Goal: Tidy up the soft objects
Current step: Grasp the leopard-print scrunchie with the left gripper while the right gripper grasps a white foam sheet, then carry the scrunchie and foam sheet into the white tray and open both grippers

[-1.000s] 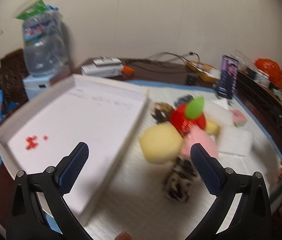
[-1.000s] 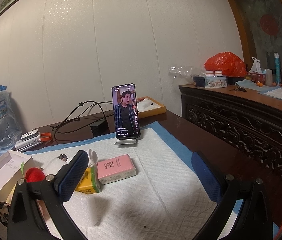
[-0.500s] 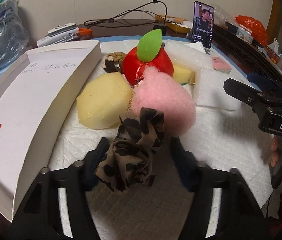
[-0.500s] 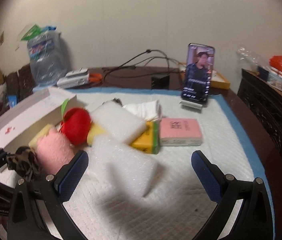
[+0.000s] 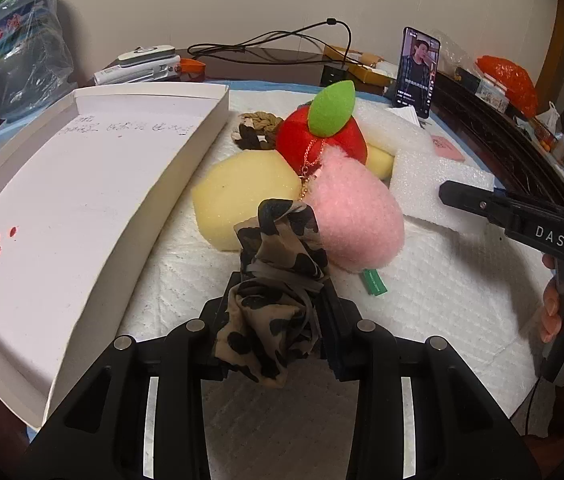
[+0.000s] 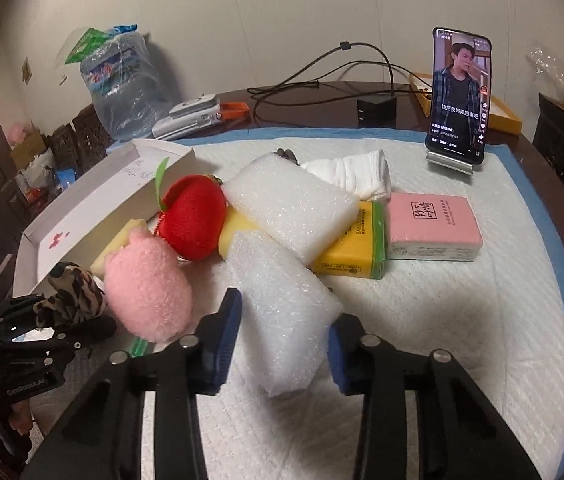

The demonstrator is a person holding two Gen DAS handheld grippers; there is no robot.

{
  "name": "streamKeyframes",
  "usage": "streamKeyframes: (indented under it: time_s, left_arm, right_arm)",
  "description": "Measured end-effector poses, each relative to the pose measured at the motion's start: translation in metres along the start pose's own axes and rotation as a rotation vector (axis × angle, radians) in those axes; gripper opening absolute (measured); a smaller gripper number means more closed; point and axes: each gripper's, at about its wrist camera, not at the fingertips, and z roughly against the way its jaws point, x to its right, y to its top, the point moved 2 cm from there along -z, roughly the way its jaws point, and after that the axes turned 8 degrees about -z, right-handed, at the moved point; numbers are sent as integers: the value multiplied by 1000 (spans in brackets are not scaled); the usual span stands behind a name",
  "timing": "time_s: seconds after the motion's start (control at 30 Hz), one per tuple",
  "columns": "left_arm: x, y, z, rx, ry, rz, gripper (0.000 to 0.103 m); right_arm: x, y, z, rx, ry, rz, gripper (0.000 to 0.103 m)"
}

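Observation:
My left gripper (image 5: 278, 300) is shut on a leopard-print scrunchie (image 5: 274, 320), low over the white pad; it also shows in the right wrist view (image 6: 70, 296). Beyond it lie a pink plush (image 5: 351, 216), a yellow sponge (image 5: 242, 196), a red plush apple (image 5: 321, 136) and a braided item (image 5: 258, 126). My right gripper (image 6: 282, 332) has its blue pads on either side of a white foam block (image 6: 278, 308), touching it or nearly so. A second foam block (image 6: 289, 204) leans on a yellow packet (image 6: 353, 240).
A shallow white box (image 5: 14, 316) stands at the left of the pile. A pink tissue pack (image 6: 433, 228), folded white cloth (image 6: 357, 172) and a phone on a stand (image 6: 459, 96) are further back. Cables, a water jug (image 5: 22, 56) and a dark cabinet ring the table.
My left gripper came down over the leopard scrunchie and closed on it. My right gripper swung to the pile and narrowed around the near foam block.

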Motion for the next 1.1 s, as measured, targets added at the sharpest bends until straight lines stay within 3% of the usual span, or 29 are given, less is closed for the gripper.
streamKeyframes:
  time_s: [0.03,0.07,0.5,0.8,1.1]
  left_arm:
    - [0,0,2,7,3,3,35]
    - [-1,0,5,15,5,6,35]
    - [-10,-1,34,87,3,44,35]
    - [-15,6,40,98,103,36,35]
    - [-25,5,54,130,131,50,35]
  right_arm:
    - [1,1,1,3,8,-7,19]
    - [2,0,4,9,18,-19,19]
    - [-1,10,26,97,115,-69,18]
    - [-23,19,40,143,165,-38,18]
    - [-45,34,50,177,187,4,19]
